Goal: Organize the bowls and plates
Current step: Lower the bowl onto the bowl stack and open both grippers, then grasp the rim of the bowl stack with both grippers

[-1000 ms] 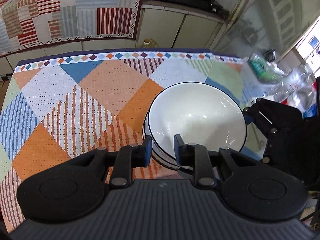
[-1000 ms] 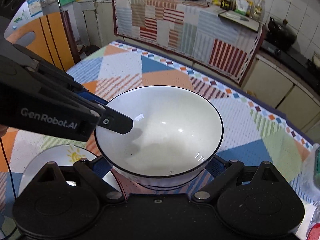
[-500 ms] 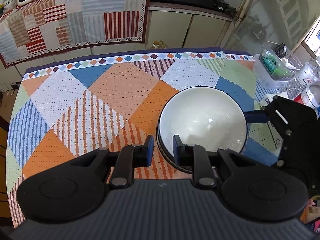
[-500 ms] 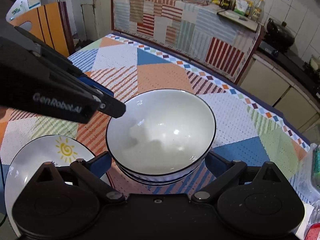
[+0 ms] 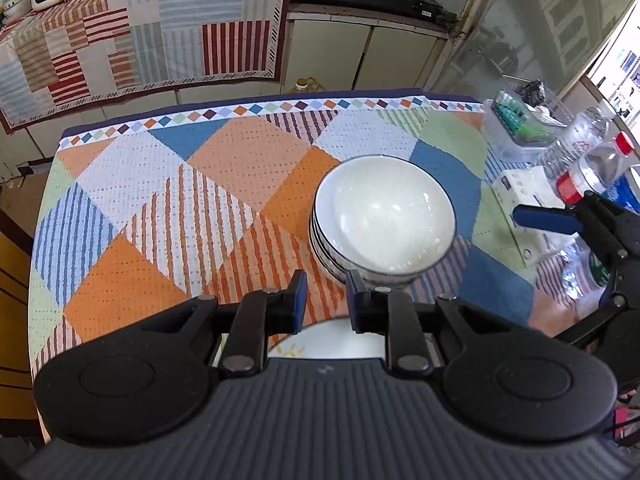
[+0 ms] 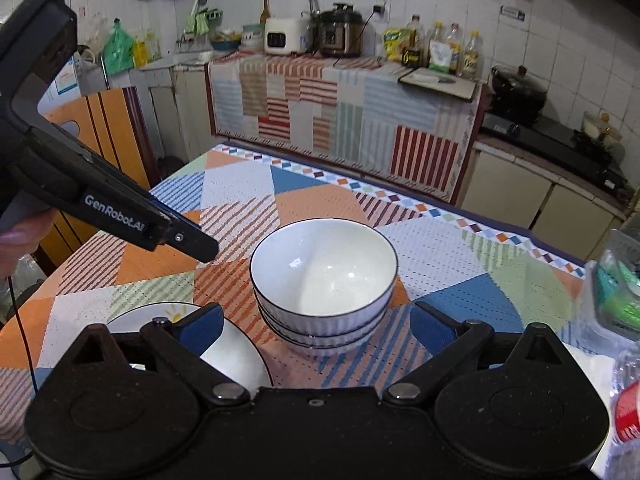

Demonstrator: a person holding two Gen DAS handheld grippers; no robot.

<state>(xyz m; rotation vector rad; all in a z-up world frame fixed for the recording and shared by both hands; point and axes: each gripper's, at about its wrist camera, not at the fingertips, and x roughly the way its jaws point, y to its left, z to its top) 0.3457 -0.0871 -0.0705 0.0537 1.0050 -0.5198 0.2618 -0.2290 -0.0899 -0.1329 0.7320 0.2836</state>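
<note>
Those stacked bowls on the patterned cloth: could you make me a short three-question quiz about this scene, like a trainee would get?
1. True or false: the bowls are nested in one stack.
2. The right gripper is: A) clamped on a bowl, B) open and holding nothing.
3. Fill in: beside the stack, toward the left gripper, lies a white ____ with a sun drawing.

Key: 1 true. 2 B; its fingers stand wide apart, clear of the stack. 3 plate.

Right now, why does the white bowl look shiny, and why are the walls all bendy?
Left wrist view: window light makes pale glare inside the top white black-rimmed bowl. Right wrist view: small glints in it, and the fisheye lens curves the tiled wall.
</note>
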